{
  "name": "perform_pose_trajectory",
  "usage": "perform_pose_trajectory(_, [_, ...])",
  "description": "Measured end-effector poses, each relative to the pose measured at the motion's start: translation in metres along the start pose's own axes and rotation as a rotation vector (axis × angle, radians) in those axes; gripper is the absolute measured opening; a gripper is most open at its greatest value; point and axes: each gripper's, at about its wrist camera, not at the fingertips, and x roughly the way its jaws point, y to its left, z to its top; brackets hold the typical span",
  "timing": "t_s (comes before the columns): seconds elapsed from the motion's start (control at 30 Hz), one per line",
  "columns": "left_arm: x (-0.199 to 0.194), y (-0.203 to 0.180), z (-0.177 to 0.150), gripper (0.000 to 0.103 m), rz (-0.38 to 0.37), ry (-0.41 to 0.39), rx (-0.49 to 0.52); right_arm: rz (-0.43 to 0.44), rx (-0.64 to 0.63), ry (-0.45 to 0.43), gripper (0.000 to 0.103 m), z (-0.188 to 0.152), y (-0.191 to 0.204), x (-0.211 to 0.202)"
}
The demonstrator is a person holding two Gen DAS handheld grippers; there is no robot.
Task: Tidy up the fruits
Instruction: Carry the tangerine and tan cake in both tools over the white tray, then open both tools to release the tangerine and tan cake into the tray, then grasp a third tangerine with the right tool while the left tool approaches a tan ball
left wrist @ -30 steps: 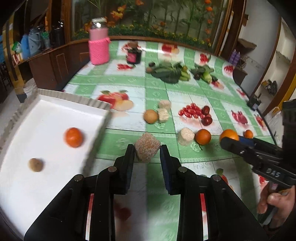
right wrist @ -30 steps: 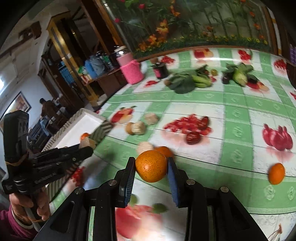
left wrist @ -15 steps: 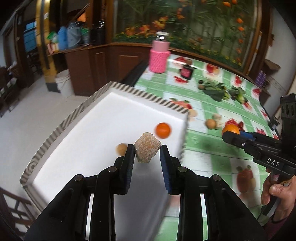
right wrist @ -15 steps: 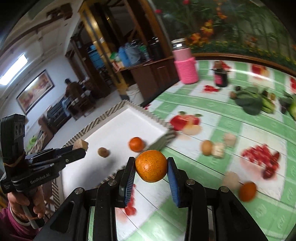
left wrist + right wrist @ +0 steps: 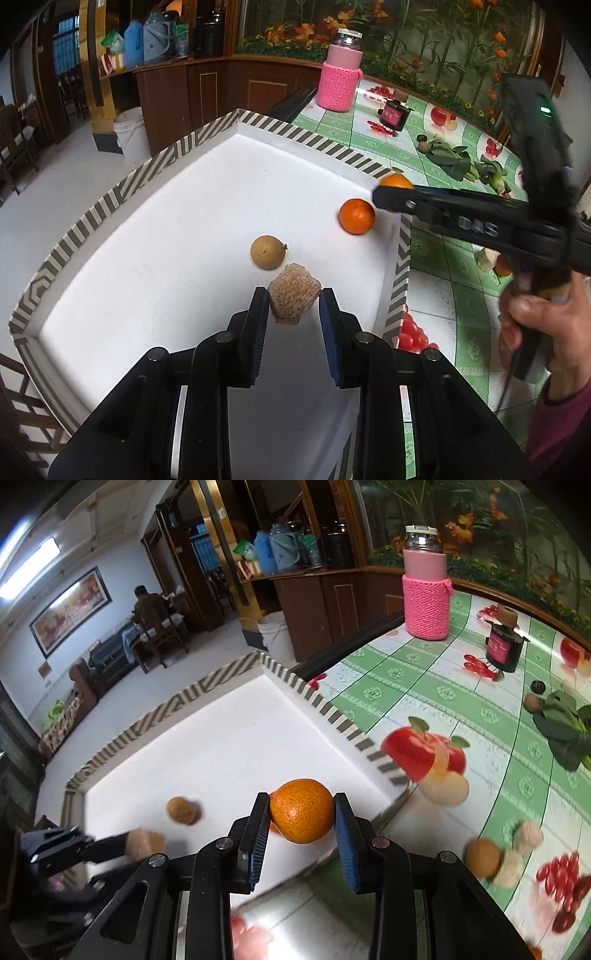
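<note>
black grippers [image 5: 294,306], blue-padded jaws, maroon sleeve [image 5: 554,424]

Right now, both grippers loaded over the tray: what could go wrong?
1. The right gripper holds its orange near the tray corner; released there, it could roll off.
2. The left gripper's cube hangs above the brown fruit; dropped, it may knock it.

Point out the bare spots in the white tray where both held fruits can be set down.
Free: the tray's far-left floor along the striped rim, and its near-left corner. Crowded: the middle-right, where the brown fruit and the orange lie, beside the right tongs.
</note>
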Motion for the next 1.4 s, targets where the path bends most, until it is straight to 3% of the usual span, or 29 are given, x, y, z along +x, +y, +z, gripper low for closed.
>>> perform_pose_trajectory(0.17, [0.006, -0.006, 0.0, 0.028, 0.001, 0.034, 0.029, -0.046, -0.005, 0.023, 0.033, 0.007, -0.004, 0.017])
perform_pose_trajectory(0.5, [0.011, -0.007, -0.008, 0.028, -0.011, 0.063, -0.005, -0.012, 0.078, -0.008, 0.036, 0.008, -0.016, 0.02])
perform_pose_trajectory(0.8, [0.01, -0.021, -0.007, 0.028, -0.013, 0.055, -0.002, -0.024, 0.083, -0.091, 0.038, -0.008, -0.014, -0.039])
perform_pose_trajectory(0.83, [0.006, -0.021, -0.006, 0.035, -0.008, 0.04, -0.008, -0.017, 0.094, -0.1, 0.038, -0.012, -0.016, -0.047])
perform_pose_trajectory(0.93, [-0.006, -0.023, -0.002, 0.071, 0.001, -0.03, -0.017, -0.033, 0.096, -0.118, 0.038, -0.028, -0.019, -0.072])
perform_pose_trajectory(0.97, [-0.01, -0.024, 0.0, 0.074, 0.008, -0.053, -0.019, -0.043, 0.094, -0.121, 0.038, -0.033, -0.02, -0.077])
perform_pose_trajectory(1.17, [-0.021, -0.04, 0.008, 0.074, 0.033, -0.107, 0.002, -0.092, 0.157, -0.145, 0.038, -0.069, -0.04, -0.108])
perform_pose_trajectory(1.4, [-0.019, -0.08, 0.009, 0.074, -0.003, -0.116, 0.059, -0.2, 0.218, -0.143, 0.038, -0.11, -0.075, -0.14])
